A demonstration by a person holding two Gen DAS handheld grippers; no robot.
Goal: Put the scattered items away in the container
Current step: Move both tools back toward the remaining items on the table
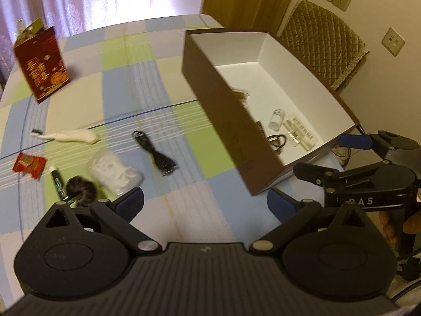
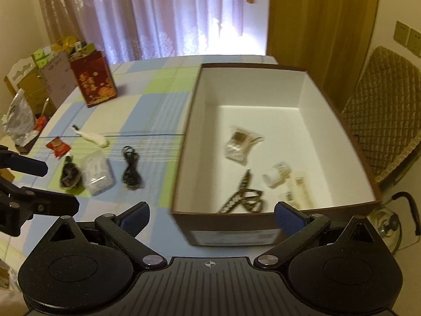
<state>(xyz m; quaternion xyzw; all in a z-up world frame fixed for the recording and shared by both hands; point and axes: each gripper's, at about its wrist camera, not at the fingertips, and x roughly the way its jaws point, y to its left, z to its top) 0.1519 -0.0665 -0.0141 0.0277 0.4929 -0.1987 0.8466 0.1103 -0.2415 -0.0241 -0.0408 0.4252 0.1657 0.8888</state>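
Now both tools hang wide apart and empty above the checked blue, green and cream cloth of the worktop (image 2: pixel 147 105). From the right wrist view, the right hand-held gripper (image 2: pixel 211 217) has its blue-padded fingers spread, one on each side of the near wall of the brown cardboard box with a white inside (image 2: pixel 302 92), which fills the 12 to 3 o'clock part of that view. On the box floor lie a small clear packet (image 2: pixel 238 144), a patterned dark strap (image 2: pixel 243 197), a white bottle on its side (image 2: pixel 276 175) and some pale tubes (image 2: pixel 301 192) — all toward the near end.

Left of the box, on the cloth, the loose things lie apart from one another: a coiled black cable (image 2: pixel 130 169), a clear bag of white stuff (image 2: pixel 97 173), a dark fluffy ball (image 2: pixel 69 175) touching the bag's left side, a red snack packet (image 2: pixel 58 146) and a white sock-like cloth (image 2: pixel 93 138). At 10 o'clock stands a tall red and gold carton (image 2: pixel 94 79).

In the left wrist view, the left hand-held gripper (image 1: pixel 205 202) is likewise released, its pads over bare cloth — the cable (image 1: pixel 155 152) lies at 11 o'clock from it, the box (image 1: pixel 223 121) at 1 o'clock.
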